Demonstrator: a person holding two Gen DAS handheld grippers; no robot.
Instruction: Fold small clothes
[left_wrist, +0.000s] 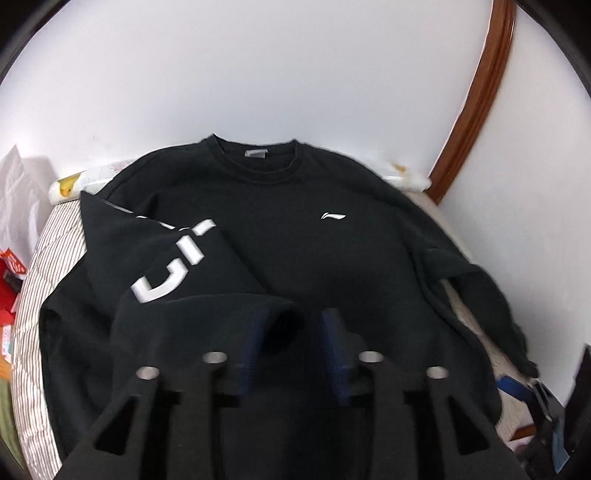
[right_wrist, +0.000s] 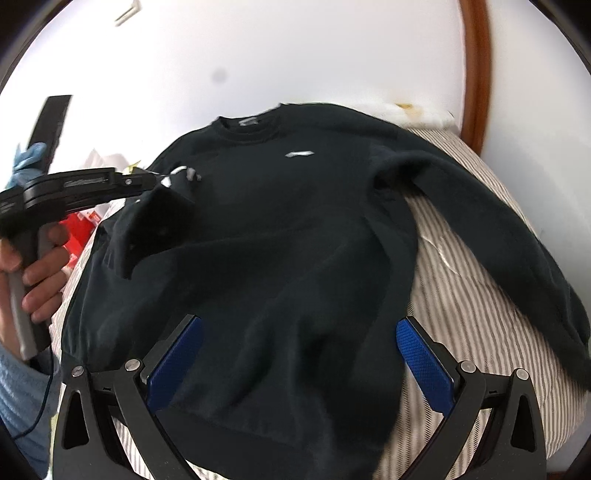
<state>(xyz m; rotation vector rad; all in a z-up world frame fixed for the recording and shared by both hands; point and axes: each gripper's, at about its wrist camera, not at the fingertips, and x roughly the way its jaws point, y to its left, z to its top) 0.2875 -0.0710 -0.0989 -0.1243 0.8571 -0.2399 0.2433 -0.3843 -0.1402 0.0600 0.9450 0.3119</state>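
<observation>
Our left tool (left_wrist: 291, 332) is clenched on the cuff of the left sleeve (left_wrist: 166, 258) of the black sweatshirt (left_wrist: 314, 266), and it holds this sleeve lifted over the chest, so the big white letters (left_wrist: 173, 266) on the sleeve face up. Our right tool (right_wrist: 299, 354) is released, with its blue pads (right_wrist: 424, 365) wide apart, and it hovers over the near hem without touching the cloth, as far as we can tell.

The sweatshirt lies front side up on the bed (right_wrist: 461, 314), which has a striped cover. Its collar (left_wrist: 255, 155) is at the far side, near the white wall (left_wrist: 258, 74), and the small white logo (left_wrist: 332, 216) is on the chest. The right sleeve (right_wrist: 498, 229) is stretched out to the right and hangs partly past the body.

We judge the cloth thick, soft and quite limp: it will sag and drag, not slip or break. It looks too heavy to move well from one corner. A good hold is at a firm edge, like the cuff, the shoulder seam or the ribbed hem, taking both layers together so the fold stays straight.
</observation>
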